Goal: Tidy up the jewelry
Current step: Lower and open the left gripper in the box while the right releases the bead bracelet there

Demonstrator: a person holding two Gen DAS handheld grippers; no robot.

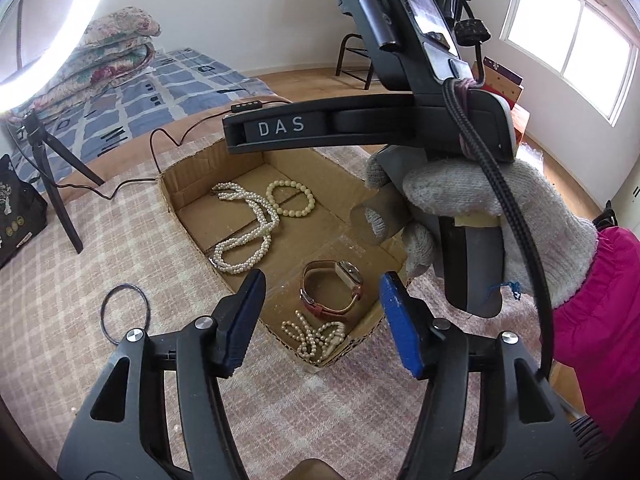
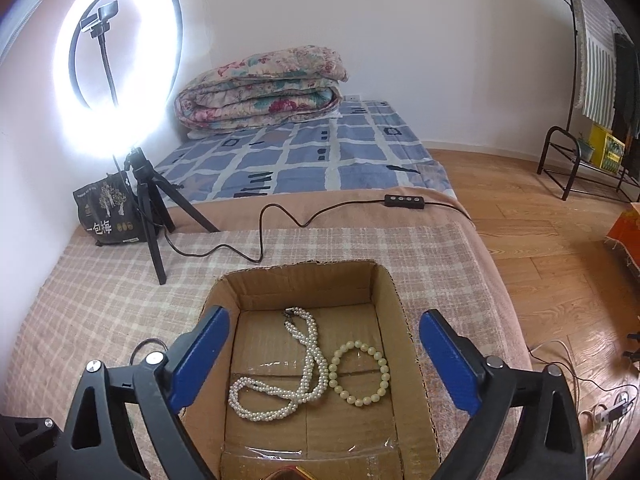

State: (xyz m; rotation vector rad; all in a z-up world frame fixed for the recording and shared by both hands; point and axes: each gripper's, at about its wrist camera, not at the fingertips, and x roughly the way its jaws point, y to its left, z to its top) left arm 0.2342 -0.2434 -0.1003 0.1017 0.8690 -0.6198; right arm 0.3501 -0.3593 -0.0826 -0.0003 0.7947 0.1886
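1. We're holding the left claw (image 1: 322, 320) wide, blue pads empty, hovering over the near end of the cardboard box (image 1: 176, 196).
2. We're holding the right claw (image 2: 324, 364) wide too, nothing between its pads; it's hanging over the same box (image 2: 404, 320) from the other side. The right hand (image 1: 500, 216), in a grey knit glove, is gripping its handle.
3. The box is sitting open-topped on a beige plaid blanket (image 1: 80, 248) spread over the bed.
4. We're seeing four pieces lying flat on the box floor:
   - long pearl necklace (image 1: 248, 236), white small beads, multi-strand, twisted into a loose figure-eight, clasp at the far end (image 2: 292, 364).
   - bead bracelet (image 1: 291, 198), pale cream, larger round beads, single closed loop, lying just beside the necklace (image 2: 360, 372), looking like it's touching it.
   - wristwatch (image 1: 332, 288), brown leather strap, square pale face, resting on its side with the strap looped.
   - small pearl piece (image 1: 316, 334), white beads bunched in a tangle in the near corner, just beside the watch.
5. A thin dark ring (image 1: 125, 314) is lying on the blanket outside the box, near the left claw's left finger.
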